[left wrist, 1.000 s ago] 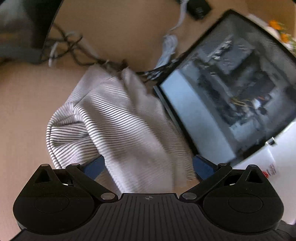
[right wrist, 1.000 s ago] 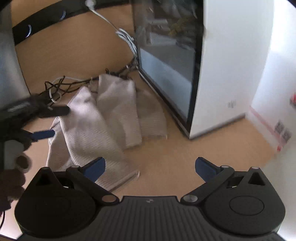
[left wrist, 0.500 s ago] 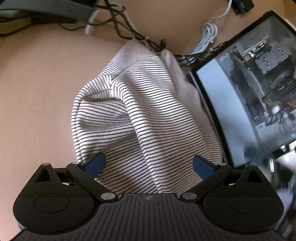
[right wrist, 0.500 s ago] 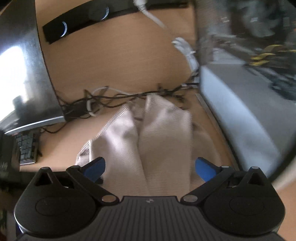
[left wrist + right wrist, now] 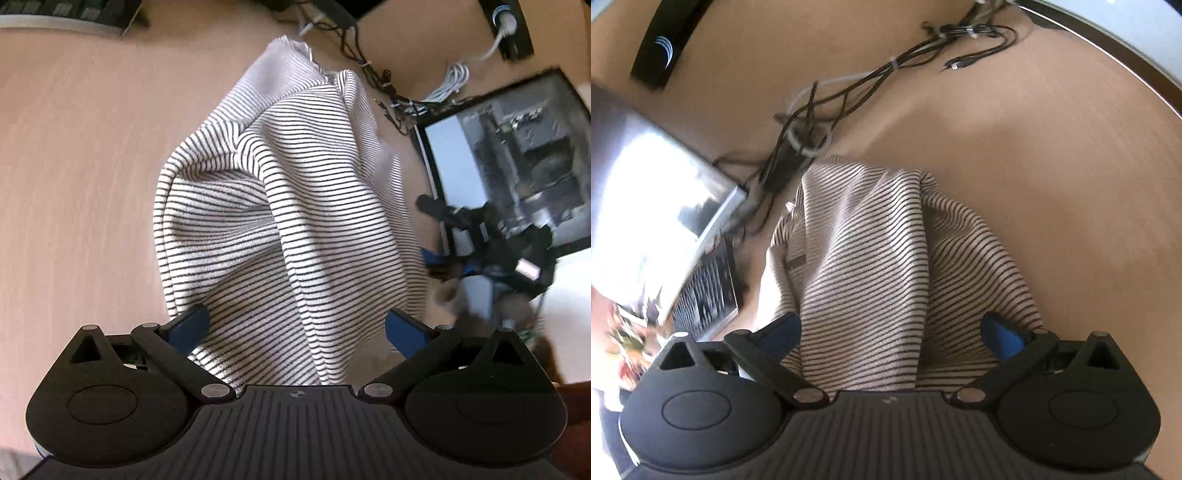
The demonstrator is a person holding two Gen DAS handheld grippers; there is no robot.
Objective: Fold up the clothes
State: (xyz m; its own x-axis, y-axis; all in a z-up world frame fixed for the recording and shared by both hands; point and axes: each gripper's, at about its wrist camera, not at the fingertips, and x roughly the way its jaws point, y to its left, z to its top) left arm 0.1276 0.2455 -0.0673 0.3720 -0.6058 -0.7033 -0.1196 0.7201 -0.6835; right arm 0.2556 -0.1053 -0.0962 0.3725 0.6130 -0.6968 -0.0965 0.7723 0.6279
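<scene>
striped garment (image 5: 295,221) lies rumpled in loose overlapping folds on the wooden desk (image 5: 74,166), near the cables (image 5: 849,92). looks soft, light, limp; likely to sag and drape when lifted. best gripped at a hem or corner edge. left gripper (image 5: 295,326) and right gripper (image 5: 892,332) both spread wide over the cloth, pinching nothing.

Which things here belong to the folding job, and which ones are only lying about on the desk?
For the job: striped garment, left gripper, right gripper, both jaws open.

Lying about: cable bundle, keyboard, computer case, desk.
</scene>
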